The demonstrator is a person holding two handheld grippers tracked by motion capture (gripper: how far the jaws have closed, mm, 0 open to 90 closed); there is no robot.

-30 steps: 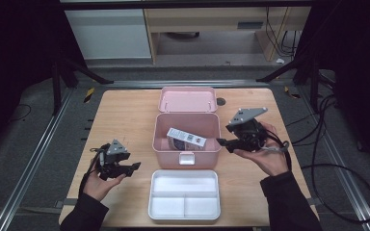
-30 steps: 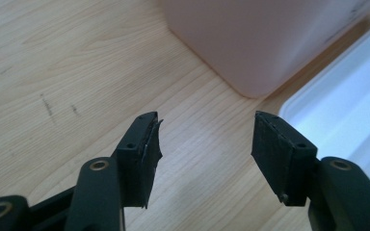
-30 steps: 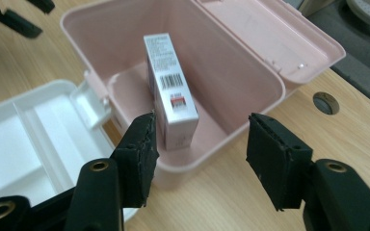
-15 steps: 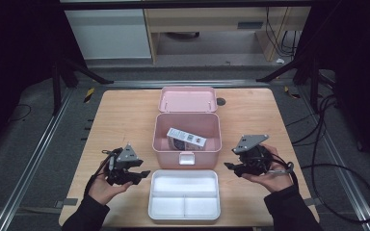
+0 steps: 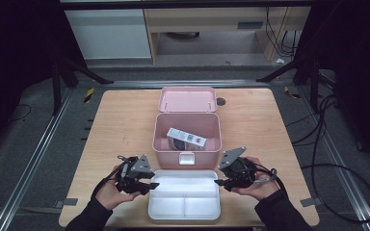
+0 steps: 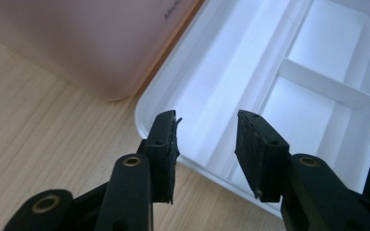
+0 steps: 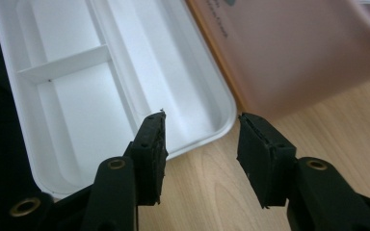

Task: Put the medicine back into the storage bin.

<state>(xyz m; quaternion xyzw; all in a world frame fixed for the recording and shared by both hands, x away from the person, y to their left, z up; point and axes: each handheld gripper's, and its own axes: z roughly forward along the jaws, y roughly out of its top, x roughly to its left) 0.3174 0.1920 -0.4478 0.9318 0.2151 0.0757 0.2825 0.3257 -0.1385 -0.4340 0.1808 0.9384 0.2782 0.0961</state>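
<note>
While hands hide part of each gripper from above, the left gripper [image 5: 150, 184] and right gripper [image 5: 220, 182] flank the white tray [image 5: 184, 214] on the tabletop [image 5: 120, 125].

Left gripper view: the jaws, just closing, straddle the tray's rim [image 6: 147, 122] without touching; a pink box [image 6: 91, 43] is cropped.

Right gripper view: the jaws, also narrowing, stand half-open and empty above the tray's corner [image 7: 224, 127].

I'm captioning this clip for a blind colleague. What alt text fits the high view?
Two hands hold the left gripper and right gripper at either end of a white divided tray, their jaws apart and just closing in, nothing between them. Behind the tray an open pink box holds a small carton on the wooden table.
</note>
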